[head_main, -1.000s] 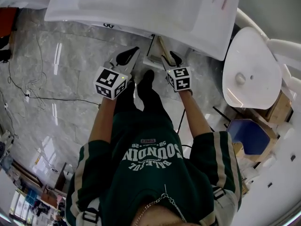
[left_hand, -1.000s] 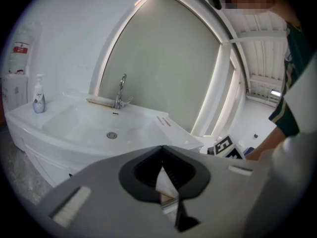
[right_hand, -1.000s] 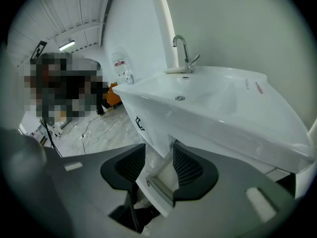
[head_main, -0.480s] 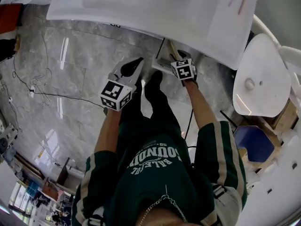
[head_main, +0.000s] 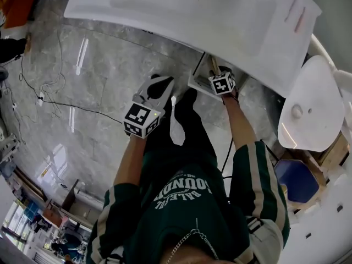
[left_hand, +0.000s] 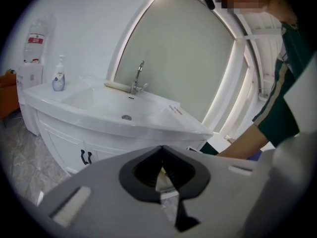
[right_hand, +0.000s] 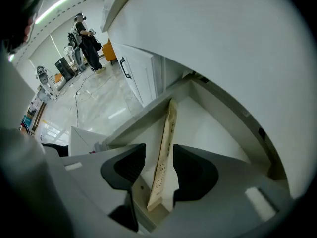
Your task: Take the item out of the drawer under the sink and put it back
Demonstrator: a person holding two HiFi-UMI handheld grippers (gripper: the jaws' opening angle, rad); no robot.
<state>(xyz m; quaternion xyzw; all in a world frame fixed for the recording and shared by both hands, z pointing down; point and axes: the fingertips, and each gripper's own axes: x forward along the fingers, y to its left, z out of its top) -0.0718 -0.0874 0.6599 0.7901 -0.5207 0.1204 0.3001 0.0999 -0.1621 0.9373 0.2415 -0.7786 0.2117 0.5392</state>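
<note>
One wooden strip [right_hand: 166, 133], judged light and stiff, is seen leaning in the open drawer [right_hand: 218, 133] between the parted right tool [right_hand: 158, 155], best gripped near its lower end, while the left tool [left_hand: 161, 162] is closed and empty.

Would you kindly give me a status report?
Left gripper shut, empty. Right gripper open, astride long pale wooden strip in open white drawer. Nothing blocking.

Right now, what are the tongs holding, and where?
Nothing held: right tongs open around near end of the pale wooden strip; left tongs shut, empty.
</note>
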